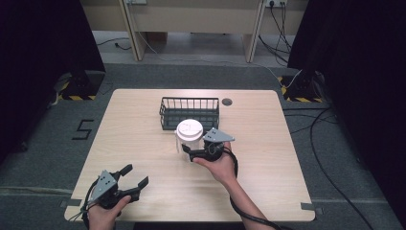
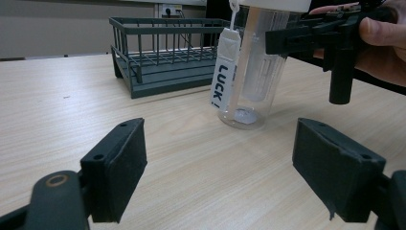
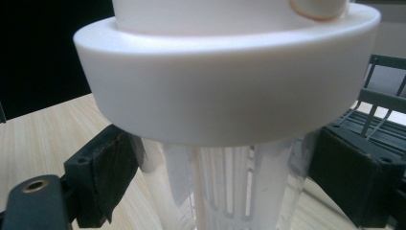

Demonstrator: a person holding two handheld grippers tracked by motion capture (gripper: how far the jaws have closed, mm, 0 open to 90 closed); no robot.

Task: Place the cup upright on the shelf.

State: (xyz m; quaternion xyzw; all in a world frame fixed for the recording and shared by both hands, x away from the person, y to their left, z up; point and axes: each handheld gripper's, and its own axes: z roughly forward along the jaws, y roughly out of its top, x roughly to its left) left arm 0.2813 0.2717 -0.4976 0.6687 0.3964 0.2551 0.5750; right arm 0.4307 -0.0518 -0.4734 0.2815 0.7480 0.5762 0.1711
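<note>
High view: right gripper (image 1: 192, 154) jaws clasp the clear bottle (image 1: 188, 135); left gripper (image 1: 133, 178) jaws gape, holding nothing.

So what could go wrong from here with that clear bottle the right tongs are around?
1. The right tongs grip the bottle on its smooth clear wall under the wide white lid; it may slip or tip.
2. The wire basket stands close behind, so a lifted bottle could knock its rim.
3. The hanging tag might snag.
</note>
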